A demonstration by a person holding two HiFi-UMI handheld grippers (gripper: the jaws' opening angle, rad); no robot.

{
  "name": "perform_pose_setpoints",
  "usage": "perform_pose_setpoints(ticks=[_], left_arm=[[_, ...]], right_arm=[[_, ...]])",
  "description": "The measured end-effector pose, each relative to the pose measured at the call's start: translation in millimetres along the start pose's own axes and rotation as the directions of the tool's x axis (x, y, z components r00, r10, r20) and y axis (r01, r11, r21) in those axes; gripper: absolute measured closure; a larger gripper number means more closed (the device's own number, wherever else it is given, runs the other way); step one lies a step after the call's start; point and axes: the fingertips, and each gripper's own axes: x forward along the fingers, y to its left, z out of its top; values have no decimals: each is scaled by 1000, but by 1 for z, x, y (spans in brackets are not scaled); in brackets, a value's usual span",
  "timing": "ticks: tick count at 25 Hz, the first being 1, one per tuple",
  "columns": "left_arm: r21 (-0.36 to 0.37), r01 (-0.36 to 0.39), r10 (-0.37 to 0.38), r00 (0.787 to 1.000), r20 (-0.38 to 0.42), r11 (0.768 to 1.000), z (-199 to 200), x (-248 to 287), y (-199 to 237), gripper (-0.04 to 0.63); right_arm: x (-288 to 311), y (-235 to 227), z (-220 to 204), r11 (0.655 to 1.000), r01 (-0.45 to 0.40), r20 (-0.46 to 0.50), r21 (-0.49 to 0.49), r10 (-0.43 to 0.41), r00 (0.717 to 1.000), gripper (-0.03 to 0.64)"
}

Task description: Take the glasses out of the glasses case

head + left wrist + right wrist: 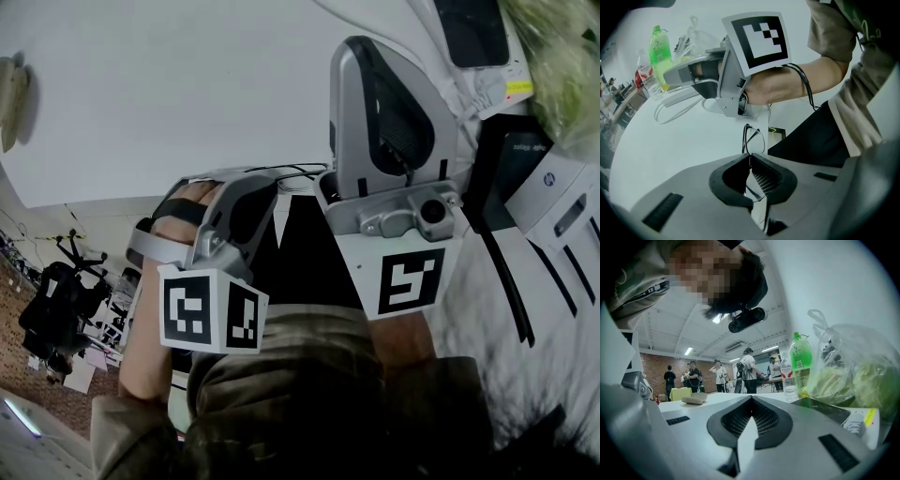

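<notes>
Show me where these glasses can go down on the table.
Free: the wide bare stretch of white table between the white cable loop and the left gripper, which is shut on the glasses. Crowded: the far edge, where the green bottle, plastic bag and cable bunch together.

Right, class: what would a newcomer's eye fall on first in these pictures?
The thin black-rimmed glasses, pinched in the shut left gripper above the white table. Then the right gripper, shut on nothing, with a green bottle and a bulging clear plastic bag at the right of its view.
</notes>
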Motion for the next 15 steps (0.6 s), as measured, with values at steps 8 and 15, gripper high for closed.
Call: perform_pose_setpoints(ticks=[8,15], left_arm=[[-41,34,-32,998,53,999,9,-5,1,575],[-32,23,-22,999,33,999,8,-2,2,575]], right_arm=[[0,-2,0,1000,-11,5,19,11,1000,604],[0,-1,5,999,-28,26,27,28,999,604]])
